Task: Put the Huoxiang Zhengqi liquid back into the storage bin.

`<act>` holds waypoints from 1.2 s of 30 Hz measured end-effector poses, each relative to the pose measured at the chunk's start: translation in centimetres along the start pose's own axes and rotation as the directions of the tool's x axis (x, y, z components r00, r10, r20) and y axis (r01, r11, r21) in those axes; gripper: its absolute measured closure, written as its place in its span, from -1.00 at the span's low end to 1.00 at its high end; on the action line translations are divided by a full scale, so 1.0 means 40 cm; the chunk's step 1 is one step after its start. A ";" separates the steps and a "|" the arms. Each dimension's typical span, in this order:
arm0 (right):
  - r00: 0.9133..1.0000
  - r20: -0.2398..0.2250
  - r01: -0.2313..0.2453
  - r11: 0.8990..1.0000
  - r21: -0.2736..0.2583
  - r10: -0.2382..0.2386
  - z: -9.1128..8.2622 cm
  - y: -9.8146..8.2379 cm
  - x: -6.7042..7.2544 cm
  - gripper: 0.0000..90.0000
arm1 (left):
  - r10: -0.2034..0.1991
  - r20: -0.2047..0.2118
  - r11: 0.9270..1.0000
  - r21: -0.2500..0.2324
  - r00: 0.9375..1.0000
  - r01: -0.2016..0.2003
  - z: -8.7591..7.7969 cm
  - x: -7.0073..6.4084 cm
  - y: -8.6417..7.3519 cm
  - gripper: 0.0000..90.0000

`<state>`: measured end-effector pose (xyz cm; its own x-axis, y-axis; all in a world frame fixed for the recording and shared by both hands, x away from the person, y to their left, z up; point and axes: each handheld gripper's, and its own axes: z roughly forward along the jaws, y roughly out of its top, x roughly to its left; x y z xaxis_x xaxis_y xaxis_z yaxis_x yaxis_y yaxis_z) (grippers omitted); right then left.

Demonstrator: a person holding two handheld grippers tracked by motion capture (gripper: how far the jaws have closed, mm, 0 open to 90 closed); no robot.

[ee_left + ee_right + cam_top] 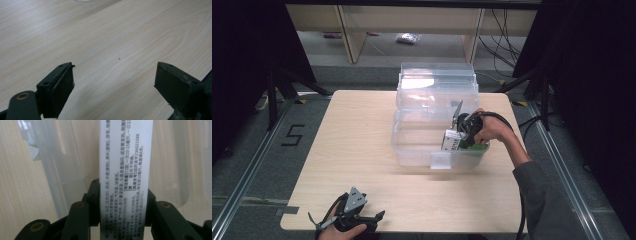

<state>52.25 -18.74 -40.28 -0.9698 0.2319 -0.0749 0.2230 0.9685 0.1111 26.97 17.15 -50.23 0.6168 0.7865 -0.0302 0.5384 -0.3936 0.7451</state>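
Note:
My right gripper (460,136) reaches down into a clear plastic bin (412,150) at the table's middle right. It is shut on a white box with green sides and black print (452,141). In the right gripper view the white box (125,170) stands between the two black jaws, which press its sides, with the bin's clear wall (60,170) behind. My left gripper (379,216) rests at the front left edge of the table, held by a hand. Its jaws stand wide apart over bare wood in the left gripper view (113,82), with nothing between them.
The bin's open lid (437,82) stands up behind it toward the table's far edge. A clear latch tab (441,160) sticks out at the bin's front. The light wooden table (357,145) has free room at left and front. Dark stands flank the table.

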 end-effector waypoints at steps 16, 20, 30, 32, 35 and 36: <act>0.998 -0.007 -0.056 0.996 -0.076 0.056 -0.041 -0.012 0.007 0.36 | -0.014 0.008 1.000 -0.003 1.000 0.014 0.001 -0.001 0.000 -0.66; 0.996 -0.003 -0.086 0.992 -0.096 0.086 -0.057 -0.019 0.012 0.34 | -0.014 0.006 1.000 -0.003 1.000 0.014 0.000 -0.001 0.000 -0.66; 0.995 -0.005 -0.103 0.978 -0.180 0.104 -0.080 -0.030 0.014 0.27 | -0.010 0.006 1.000 -0.001 1.000 0.010 -0.001 -0.001 0.000 -0.67; 0.994 -0.003 -0.106 0.977 -0.183 0.107 -0.083 -0.032 0.013 0.26 | -0.012 0.007 1.000 -0.005 1.000 0.012 -0.001 -0.001 0.000 -0.67; 0.992 -0.003 -0.121 0.970 -0.209 0.123 -0.089 -0.037 0.014 0.24 | -0.008 0.010 1.000 -0.006 1.000 0.008 -0.001 -0.001 -0.001 -0.66; 0.992 -0.008 -0.124 0.969 -0.213 0.126 -0.092 -0.038 0.014 0.24 | -0.008 -0.001 1.000 -0.002 1.000 0.008 -0.001 0.000 0.000 -0.66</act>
<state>51.02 -20.42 -36.86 -0.9348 0.3512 -0.0529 0.3159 0.8904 0.3277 26.95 17.17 -50.22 0.6124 0.7898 -0.0354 0.5420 -0.3868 0.7461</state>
